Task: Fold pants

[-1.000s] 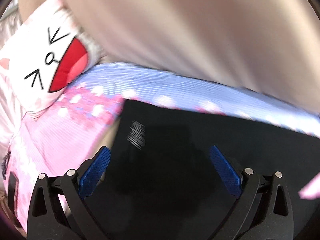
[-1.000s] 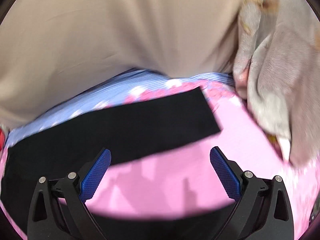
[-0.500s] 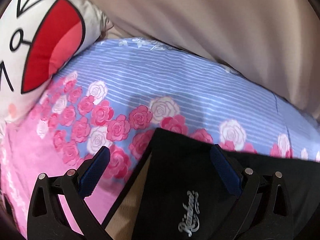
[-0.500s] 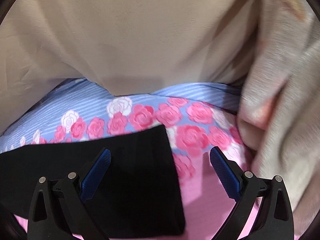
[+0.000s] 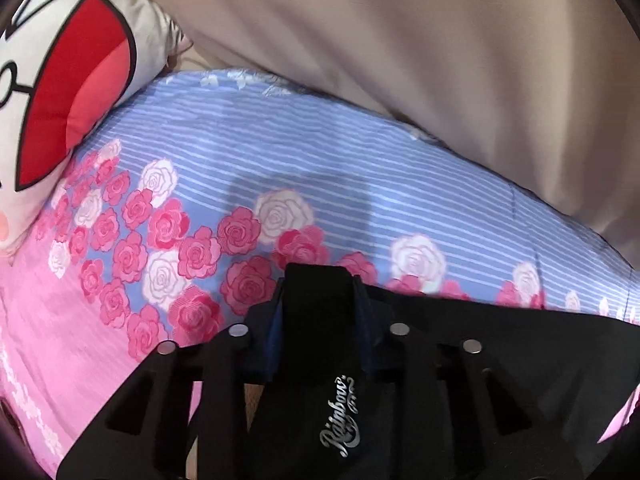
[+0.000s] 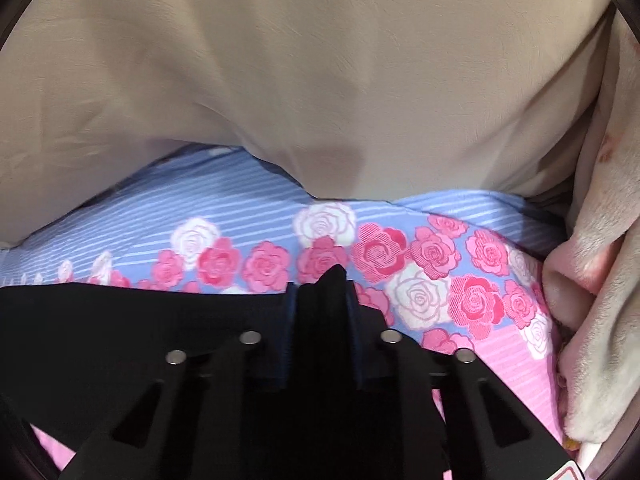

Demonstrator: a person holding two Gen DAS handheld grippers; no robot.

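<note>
The black pants (image 5: 500, 340) lie across a bed sheet with pink roses. In the left wrist view my left gripper (image 5: 320, 316) is shut on the pants' far left corner, near a silver "Rainbow" logo (image 5: 340, 416). In the right wrist view my right gripper (image 6: 322, 308) is shut on the far right corner of the black pants (image 6: 120, 320), which bunches up between the blue pads. The cloth stretches sideways between the two grippers.
The rose-patterned sheet (image 5: 240, 184) turns plain pink toward the near side. A beige pillow or duvet (image 6: 320, 60) lies just beyond. A white cushion with a red mouth (image 5: 60, 92) sits at far left. A fuzzy beige blanket (image 6: 600, 280) lies at right.
Both grippers were open above the pants' far edge. They have come down onto the two far corners and shut on the black cloth.
</note>
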